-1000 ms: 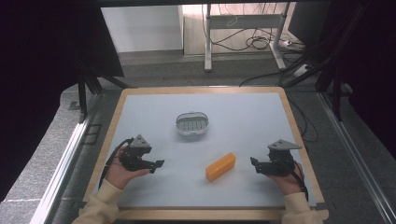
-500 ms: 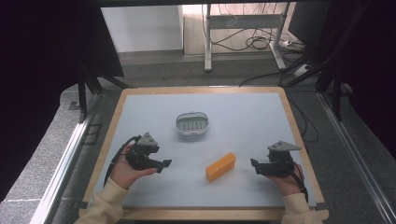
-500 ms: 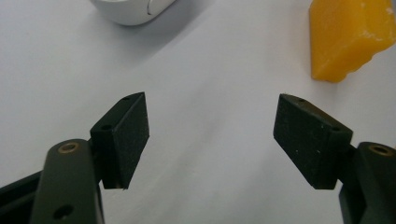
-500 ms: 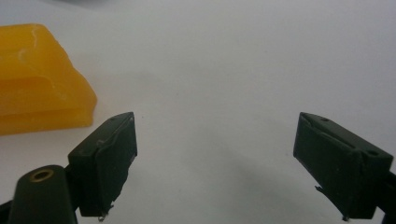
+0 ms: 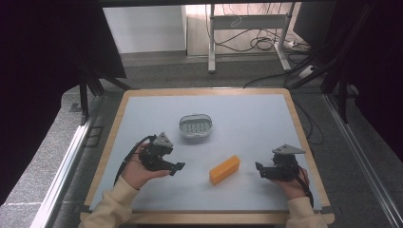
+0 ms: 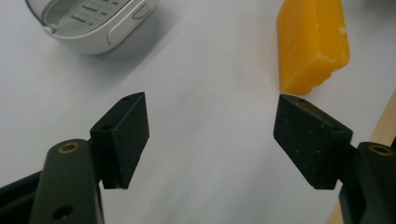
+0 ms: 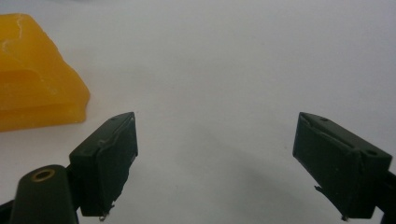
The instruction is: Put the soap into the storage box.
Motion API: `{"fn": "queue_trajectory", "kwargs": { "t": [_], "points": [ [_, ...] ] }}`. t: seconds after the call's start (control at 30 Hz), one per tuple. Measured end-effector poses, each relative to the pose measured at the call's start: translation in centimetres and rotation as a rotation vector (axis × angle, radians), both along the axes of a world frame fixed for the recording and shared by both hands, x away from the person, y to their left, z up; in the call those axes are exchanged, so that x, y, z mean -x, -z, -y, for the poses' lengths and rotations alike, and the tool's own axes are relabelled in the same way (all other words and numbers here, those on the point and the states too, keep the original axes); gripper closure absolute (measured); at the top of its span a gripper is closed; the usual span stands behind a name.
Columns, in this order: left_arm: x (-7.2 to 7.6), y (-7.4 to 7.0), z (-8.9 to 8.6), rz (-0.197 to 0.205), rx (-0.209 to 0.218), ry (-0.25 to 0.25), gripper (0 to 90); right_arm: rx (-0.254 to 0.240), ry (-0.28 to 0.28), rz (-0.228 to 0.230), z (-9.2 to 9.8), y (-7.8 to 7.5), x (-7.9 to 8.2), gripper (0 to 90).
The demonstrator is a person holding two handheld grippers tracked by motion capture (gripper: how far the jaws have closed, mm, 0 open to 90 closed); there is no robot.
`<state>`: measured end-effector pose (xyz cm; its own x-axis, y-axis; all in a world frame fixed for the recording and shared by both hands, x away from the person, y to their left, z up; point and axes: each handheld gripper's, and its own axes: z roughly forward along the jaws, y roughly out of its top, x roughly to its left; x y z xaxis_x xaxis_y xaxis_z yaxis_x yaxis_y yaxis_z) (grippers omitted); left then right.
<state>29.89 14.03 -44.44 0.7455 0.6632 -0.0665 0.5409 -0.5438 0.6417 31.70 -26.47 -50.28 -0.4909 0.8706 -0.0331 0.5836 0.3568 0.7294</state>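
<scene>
Both claws are spread apart with nothing between them: the left claw (image 5: 178, 167) and right claw (image 5: 259, 169) flank a rectangular orange soap-like block (image 5: 225, 169) on the pale blue surface (image 5: 256, 118), a white oval slotted dish (image 5: 195, 126) beyond.

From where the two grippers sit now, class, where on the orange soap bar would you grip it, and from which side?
Grip the soap bar across its two long flat sides, near the middle, coming down from above. It lies flat and slanted on the mat, and its end looks chipped and uneven, so the long faces likely give firmer contact. Both the left gripper and the right gripper are open and nearby.
</scene>
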Motion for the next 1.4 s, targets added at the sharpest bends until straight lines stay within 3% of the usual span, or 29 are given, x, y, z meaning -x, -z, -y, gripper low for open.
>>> {"fn": "queue_trajectory", "kwargs": {
  "t": [0.37, 1.4],
  "points": [
    [-0.4, -0.9, 3.1, 0.008, -0.052, 0.051, 26.3, 0.004, 0.006, -0.003, 0.0, 0.0, 0.0, 14.6],
    [-1.5, -0.3, 8.1, -0.015, -0.099, 0.107, 24.9, 0.019, 0.01, -0.001, 0.0, 0.1, 0.0, 14.6]
  ]
}}
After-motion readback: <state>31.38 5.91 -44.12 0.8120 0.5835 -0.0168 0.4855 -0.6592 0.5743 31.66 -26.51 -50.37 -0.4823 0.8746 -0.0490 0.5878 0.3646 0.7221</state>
